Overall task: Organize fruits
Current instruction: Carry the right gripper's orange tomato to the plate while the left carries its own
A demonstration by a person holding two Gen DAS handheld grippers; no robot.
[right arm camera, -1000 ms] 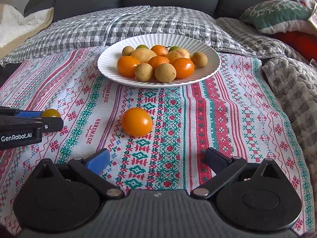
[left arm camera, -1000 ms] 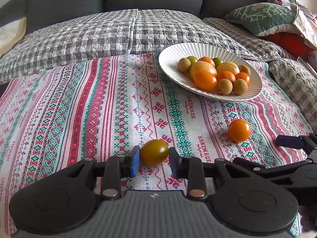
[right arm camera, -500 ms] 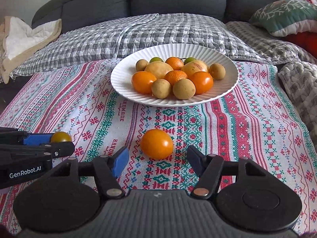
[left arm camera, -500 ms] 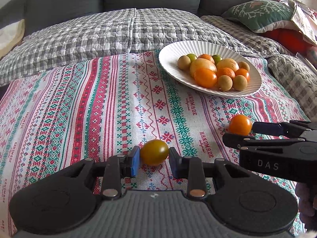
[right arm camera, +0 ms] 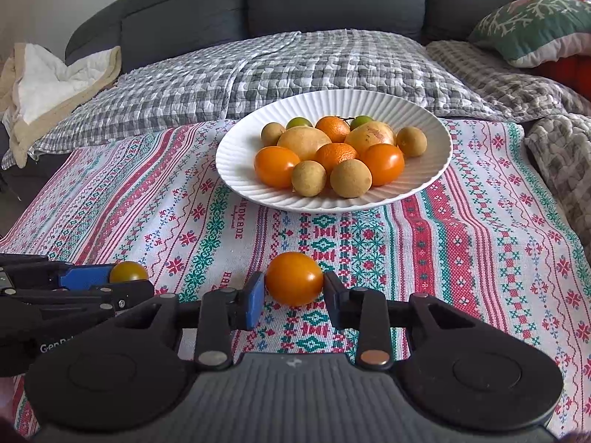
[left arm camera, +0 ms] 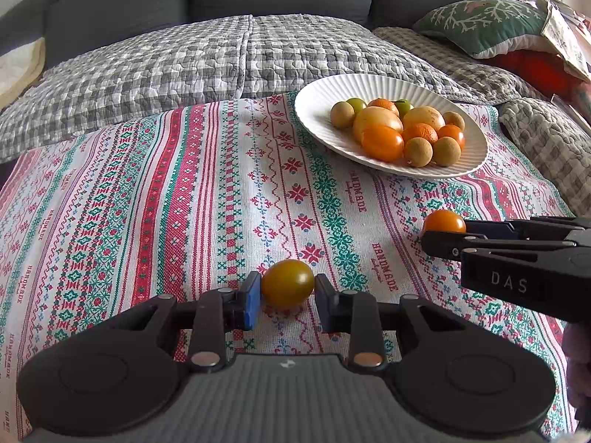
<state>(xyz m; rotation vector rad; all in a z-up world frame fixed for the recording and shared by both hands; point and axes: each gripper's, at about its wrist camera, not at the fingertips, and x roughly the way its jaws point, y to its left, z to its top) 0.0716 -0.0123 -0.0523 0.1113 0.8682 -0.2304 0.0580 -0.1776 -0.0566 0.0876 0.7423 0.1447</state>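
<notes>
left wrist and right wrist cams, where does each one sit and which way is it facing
Left wrist: on the left gripper, angled down along its fingers at the greenish-yellow tomato it is shut on; the right gripper enters at right.
Right wrist: on the right gripper, looking down over the orange tomato between its just-closing jaws, pads at its sides; the left gripper shows at left.
Shared: both tomatoes, white plate, patterned cloth, sofa.

Black left gripper and right gripper; blue-padded jaws, "DAS" lettering.
</notes>
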